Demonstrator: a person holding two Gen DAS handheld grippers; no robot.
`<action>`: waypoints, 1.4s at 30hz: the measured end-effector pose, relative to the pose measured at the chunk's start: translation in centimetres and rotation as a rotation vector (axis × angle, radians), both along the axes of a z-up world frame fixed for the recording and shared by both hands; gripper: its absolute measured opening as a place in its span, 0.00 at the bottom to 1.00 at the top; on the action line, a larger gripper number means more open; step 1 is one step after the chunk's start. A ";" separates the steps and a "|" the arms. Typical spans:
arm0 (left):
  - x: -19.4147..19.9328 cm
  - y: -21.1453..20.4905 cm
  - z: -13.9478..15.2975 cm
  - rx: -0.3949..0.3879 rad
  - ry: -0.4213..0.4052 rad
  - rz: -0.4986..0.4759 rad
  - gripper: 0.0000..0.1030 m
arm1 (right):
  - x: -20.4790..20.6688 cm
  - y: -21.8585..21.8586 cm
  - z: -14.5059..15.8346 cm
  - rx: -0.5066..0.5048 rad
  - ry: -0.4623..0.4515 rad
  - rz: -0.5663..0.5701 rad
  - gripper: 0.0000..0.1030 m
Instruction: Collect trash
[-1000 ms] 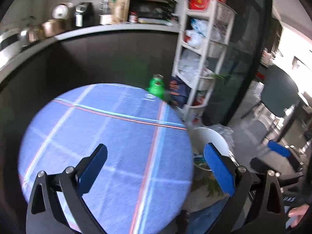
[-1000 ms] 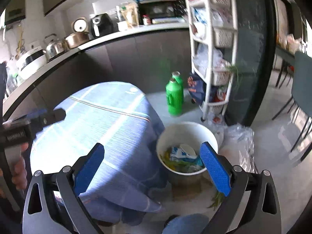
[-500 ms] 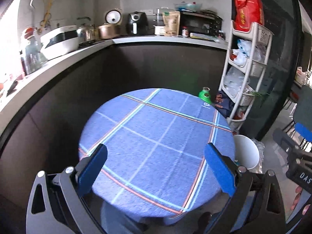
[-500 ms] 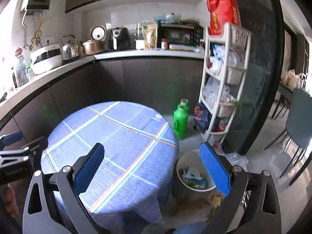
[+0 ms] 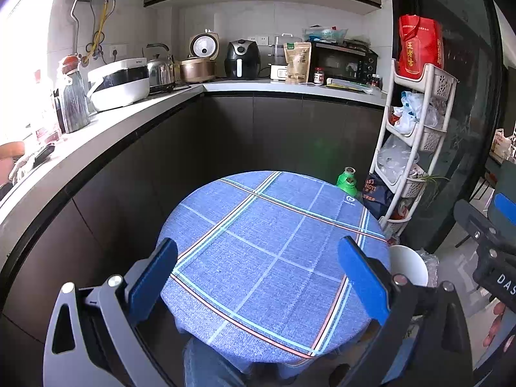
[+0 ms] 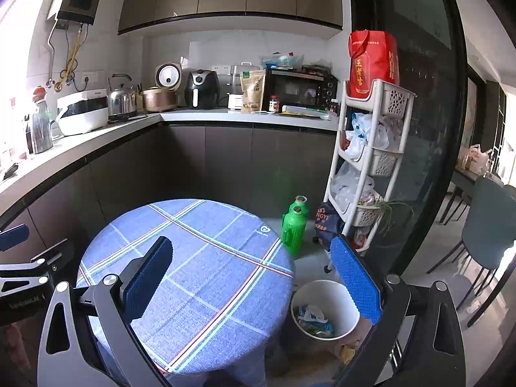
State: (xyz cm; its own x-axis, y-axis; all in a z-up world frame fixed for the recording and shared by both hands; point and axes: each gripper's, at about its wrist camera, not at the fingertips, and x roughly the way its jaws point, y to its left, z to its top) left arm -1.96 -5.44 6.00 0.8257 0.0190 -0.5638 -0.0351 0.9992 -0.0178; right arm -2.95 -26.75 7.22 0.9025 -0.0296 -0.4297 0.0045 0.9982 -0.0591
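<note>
Both my grippers held wide apart, gripping nothing
My left gripper [image 5: 258, 274] and right gripper [image 6: 254, 277] hang above the round table [image 6: 200, 277]; one white bin [image 6: 325, 309] holds trash beside its right edge; one red bag [image 6: 374, 63] reads "王老吉".

A woven blue plaid tablecloth [image 5: 274, 251] looks matt and slightly rough. The waste bucket [image 6: 325, 309] is smooth white plastic (crumpled wrappers inside). The kettle [image 6: 122, 101] is shiny metal; the countertop [image 5: 129, 119] is smooth, pale.

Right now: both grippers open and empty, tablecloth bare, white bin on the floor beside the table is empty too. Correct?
Not quite. The white bin is not empty: the right wrist view shows wrappers and scraps inside it. The rest holds: left gripper and right gripper open and empty, tablecloth bare.
</note>
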 end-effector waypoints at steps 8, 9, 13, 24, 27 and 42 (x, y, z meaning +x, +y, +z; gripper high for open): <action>-0.3 -0.1 0.3 -0.009 -0.010 -0.006 0.97 | -0.3 0.3 0.6 -0.006 -0.017 0.002 0.92; -0.3 -0.2 0.4 -0.010 -0.010 -0.006 0.97 | -0.3 0.3 0.7 -0.007 -0.018 0.002 0.92; -0.3 -0.2 0.4 -0.012 -0.010 -0.009 0.97 | -0.2 0.4 0.7 -0.007 -0.017 0.002 0.92; -0.1 -0.3 0.6 -0.022 -0.006 -0.016 0.97 | -0.2 0.5 0.7 -0.007 -0.017 -0.001 0.92; -0.1 -0.2 0.5 -0.022 -0.006 -0.017 0.97 | -0.2 0.5 0.7 -0.007 -0.017 0.000 0.92; 0.1 -0.4 0.2 -0.025 -0.002 -0.021 0.96 | 0.1 0.2 0.4 -0.001 -0.013 0.001 0.92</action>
